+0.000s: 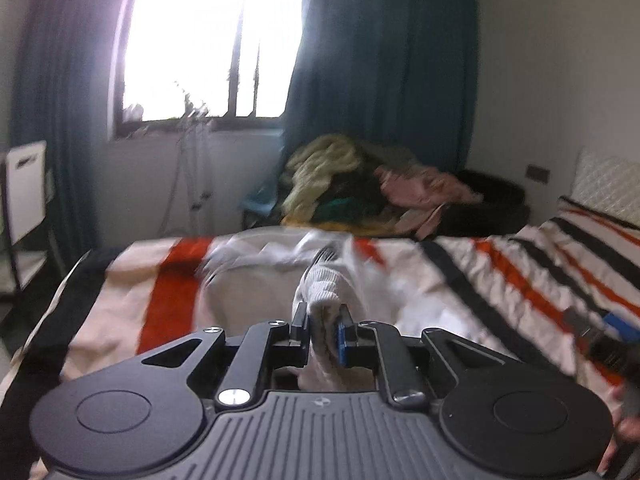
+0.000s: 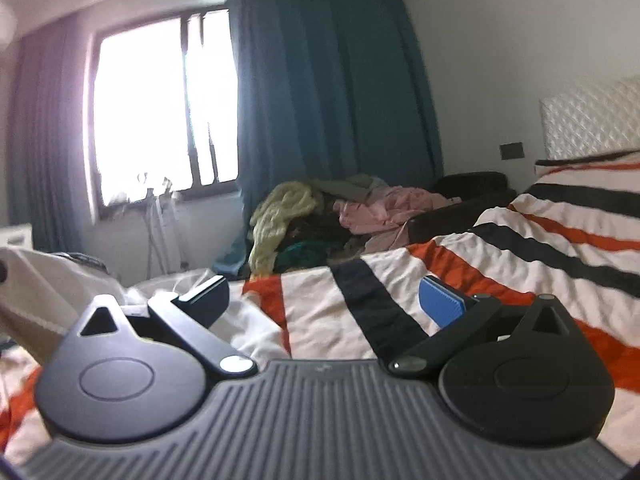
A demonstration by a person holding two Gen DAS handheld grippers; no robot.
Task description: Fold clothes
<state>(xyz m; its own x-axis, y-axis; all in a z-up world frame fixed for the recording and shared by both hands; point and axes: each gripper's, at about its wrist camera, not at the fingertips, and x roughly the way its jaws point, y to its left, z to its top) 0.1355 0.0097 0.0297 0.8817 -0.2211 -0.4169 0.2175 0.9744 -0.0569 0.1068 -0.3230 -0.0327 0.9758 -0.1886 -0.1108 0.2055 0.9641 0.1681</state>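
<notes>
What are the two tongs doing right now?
Left tongs: shut on the white garment.
Right tongs: open, holding nothing.

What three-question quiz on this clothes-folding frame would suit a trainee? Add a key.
1. True or false: the left gripper is shut on the white garment.
2. Which gripper has nothing between its fingers? A) left B) right
3. Fill in: the clothes pile lies beyond the striped bed, in front of the ____ curtain.

Key: 1 true. 2 B; the right gripper stands wide open over the bedspread. 3 blue.
</notes>
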